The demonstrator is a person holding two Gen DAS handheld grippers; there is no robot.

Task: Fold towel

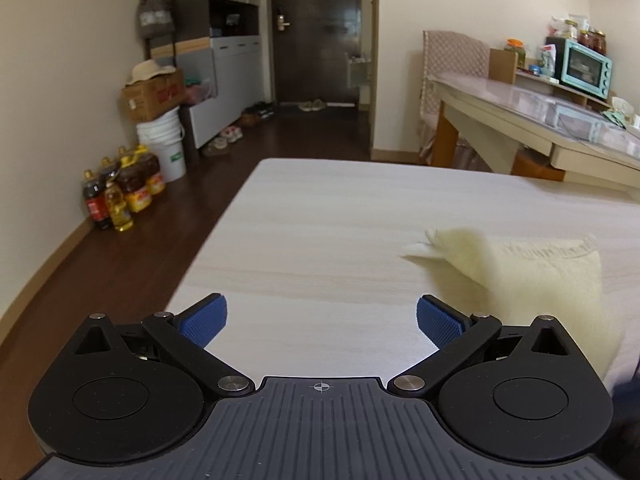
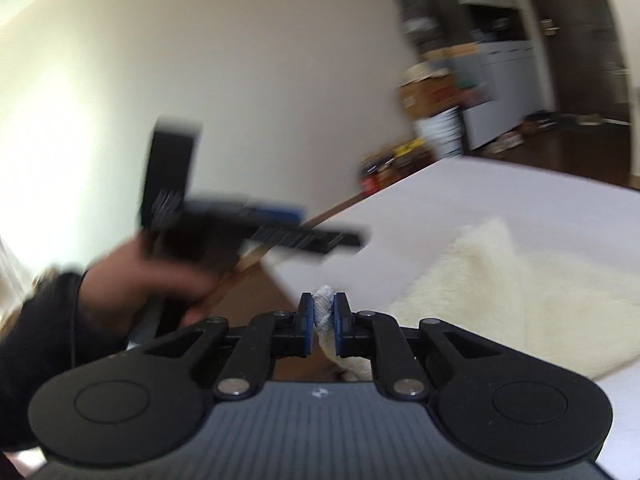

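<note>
A cream fluffy towel [image 1: 536, 276] lies on the pale wood-grain table [image 1: 320, 240], to the right in the left wrist view. My left gripper [image 1: 322, 318] is open and empty above the table, left of the towel. My right gripper [image 2: 323, 312] is shut on a corner of the towel [image 2: 500, 300], which is pinched between its blue pads [image 2: 306, 316] and lifted off the table. The left gripper [image 2: 224, 220] and the hand holding it show blurred at the left of the right wrist view.
Left of the table stand oil bottles [image 1: 120, 196], a white bucket [image 1: 164, 144] and a cardboard box [image 1: 152, 96] on dark flooring. A second table [image 1: 540, 120] with a teal oven [image 1: 586, 68] and a chair stands at the back right.
</note>
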